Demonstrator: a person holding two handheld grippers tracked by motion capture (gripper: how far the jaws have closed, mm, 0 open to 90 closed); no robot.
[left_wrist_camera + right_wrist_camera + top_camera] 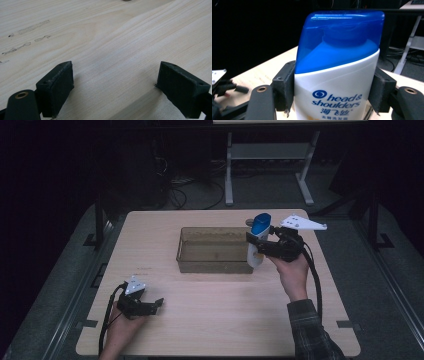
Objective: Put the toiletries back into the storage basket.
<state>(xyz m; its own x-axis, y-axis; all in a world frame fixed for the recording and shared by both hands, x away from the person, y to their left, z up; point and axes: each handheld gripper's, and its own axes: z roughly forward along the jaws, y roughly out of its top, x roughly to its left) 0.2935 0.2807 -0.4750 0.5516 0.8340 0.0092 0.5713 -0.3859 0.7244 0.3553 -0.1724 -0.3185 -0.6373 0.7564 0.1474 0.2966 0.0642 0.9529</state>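
- Blue-capped and white-bodied, the Head & Shoulders shampoo bottle point(258, 241) sits upright in the right gripper point(256, 245), held just at the right end of the clear plastic bin point(215, 251).
- Right gripper view gives the close look: both black pads point(284, 86) press flat on the bottle's sides just under the cap line, label facing the camera. That is a firm, square clamp, no tilt to speak of.
- Judging by the high view, the bottle's base looks about level with the bin's rim, close against its right wall; whether it touches the wall I cannot tell.
- Over on the near left, the left gripper point(150, 306) rests low on the wooden table point(225, 310), and the left gripper view shows its jaws spread wide with nothing but bare wood grain between them.
- The step in hand reads as moving the bottle at the bin, probably carrying it over the wall.
- To do it well: keep the bottle vertical, keep the base clear of the rim before any sideways travel, and hold the squeeze steady, since smooth plastic can slip.
- Watch the trailing cable point(316, 280) on the right side so it does not drag across the bin's corner.
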